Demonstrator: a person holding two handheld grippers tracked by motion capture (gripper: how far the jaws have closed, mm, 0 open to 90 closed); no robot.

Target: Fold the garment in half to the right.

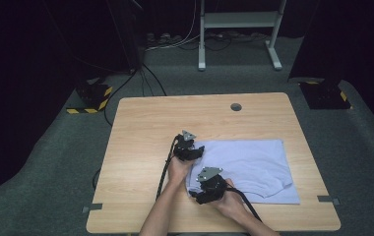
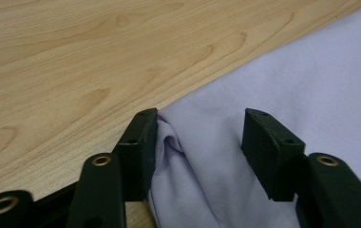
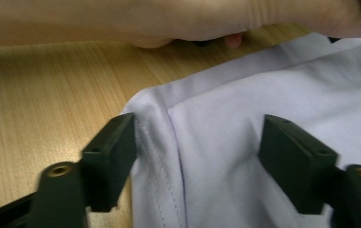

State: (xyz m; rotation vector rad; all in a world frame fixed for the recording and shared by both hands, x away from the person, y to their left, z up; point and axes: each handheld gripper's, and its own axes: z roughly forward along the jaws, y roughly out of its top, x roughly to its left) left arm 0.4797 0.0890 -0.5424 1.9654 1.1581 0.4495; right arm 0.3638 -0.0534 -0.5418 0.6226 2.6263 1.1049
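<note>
Left gripper [image 2: 199, 137]: the two black jaws stand moderately open, straddling a raised fold at the corner of a pale lavender folded cloth garment [image 2: 283, 80]. The jaw on the left of the left gripper view touches the fold's edge; the other jaw stands clear of the fabric between them, so nothing is clamped.

Right gripper [image 3: 196, 156]: the black jaws are spread wide over another corner of the same garment [image 3: 273, 90]. One jaw lies against a stitched hem with a double row of thread; the opposite jaw rests over the flat cloth. The fabric is not pinched.

The high view places the garment [image 1: 254, 164] as a flat, roughly rectangular fold on the right half of a light wooden rectangular table with rounded corners [image 1: 145, 128], with the left gripper [image 1: 189, 150] at its upper left corner and the right gripper [image 1: 209, 187] at its lower left edge, each topped by a grey three-cornered plate and trailing a black cable. A small round grey grommet [image 1: 235, 106] sits near the table's far edge, and grey carpet [image 1: 52, 162] surrounds the table.

The right gripper view adds the person's forearm [image 3: 121, 21] crossing above the cloth. The gripper views reveal the smooth, matte weave, the soft creases and the table's streaked grain [image 2: 74, 61].
</note>
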